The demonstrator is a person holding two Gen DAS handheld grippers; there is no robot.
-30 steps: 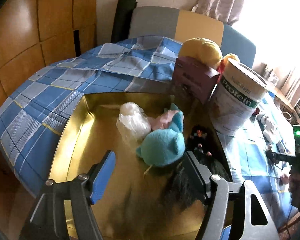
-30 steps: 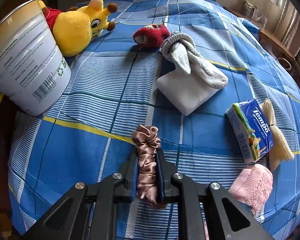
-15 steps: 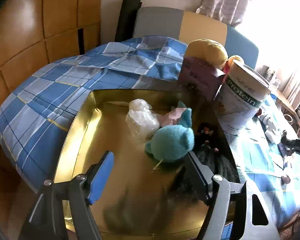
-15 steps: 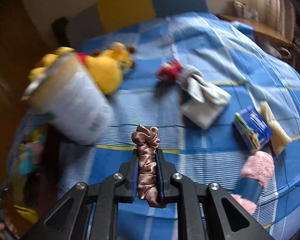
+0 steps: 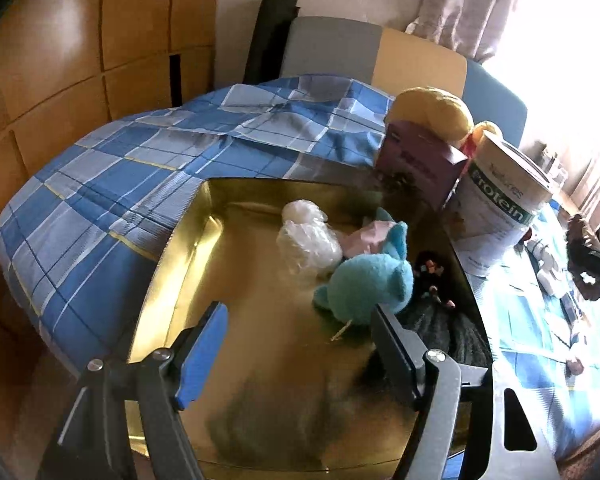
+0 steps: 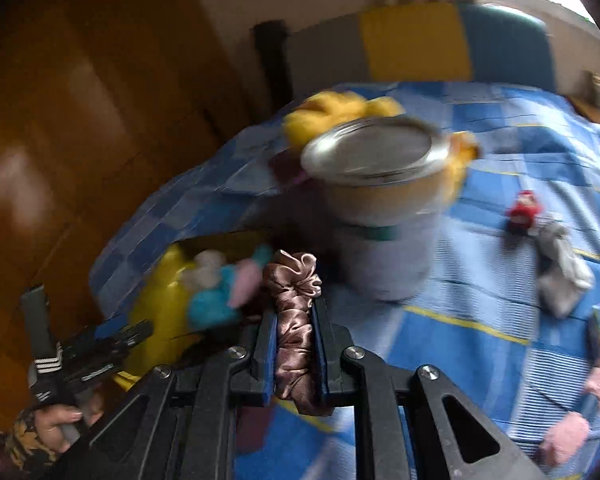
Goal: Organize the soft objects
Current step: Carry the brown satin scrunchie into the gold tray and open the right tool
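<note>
Right tongs (image 6: 296,340) clamped on brown satin scrunchie (image 6: 296,320); gold tray (image 5: 180,264) ahead-left of them, protein can (image 6: 384,216) just beyond.
Left tongs (image 5: 296,344) apart, empty, over tray.
Risk: slippery satin slides out mid-carry; swing clips can; release lands short, on rim.

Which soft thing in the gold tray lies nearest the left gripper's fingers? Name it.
The teal plush toy, just ahead of the open left gripper, by its right finger. The white plastic bundle and pink cloth lie farther back in the gold tray.
</note>
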